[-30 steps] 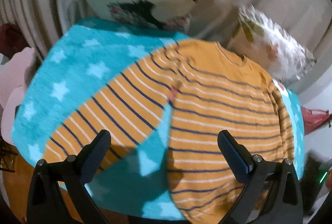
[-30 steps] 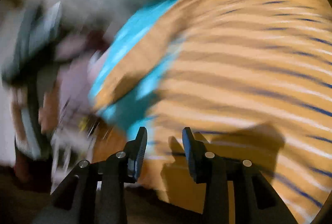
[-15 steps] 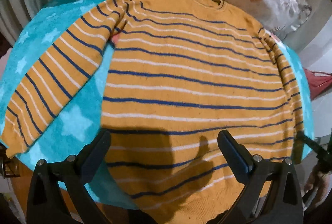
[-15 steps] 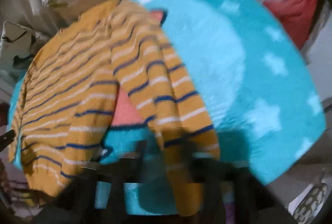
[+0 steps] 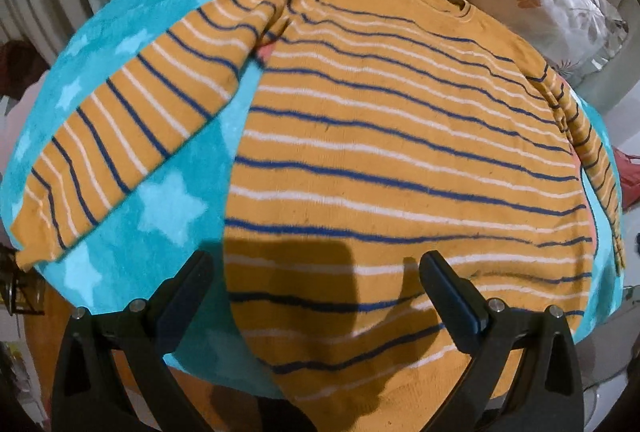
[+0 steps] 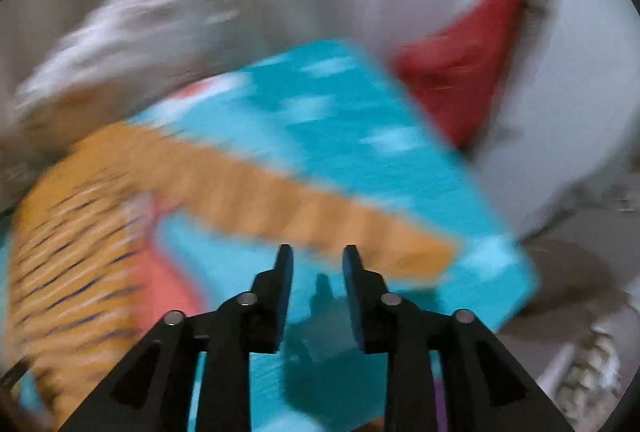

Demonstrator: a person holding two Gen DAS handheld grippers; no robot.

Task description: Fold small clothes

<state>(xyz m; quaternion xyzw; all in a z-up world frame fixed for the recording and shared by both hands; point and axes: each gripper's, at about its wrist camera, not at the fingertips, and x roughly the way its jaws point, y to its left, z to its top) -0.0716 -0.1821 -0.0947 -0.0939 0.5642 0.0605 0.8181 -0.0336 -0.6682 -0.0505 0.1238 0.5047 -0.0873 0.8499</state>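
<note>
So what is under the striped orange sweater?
The striped orange sweater lies on a turquoise blanket with pale stars; a pink patch peeks out at the armpit. Whatever supports the blanket is covered.

- The left gripper (image 5: 316,278) is matte black plastic, with two broad flat fingers (image 5: 452,302) that taper to blunt tips.
- Each of its fingers joins angled black arms with triangular cut-outs, fastened by round silver screws (image 5: 496,305).
- The right gripper (image 6: 317,258) has the same black build, with slim, flat-faced fingers (image 6: 280,296) seen edge-on.
- Four silver screw heads (image 6: 391,298) sit along its linkage arms, which also show triangular openings.
</note>
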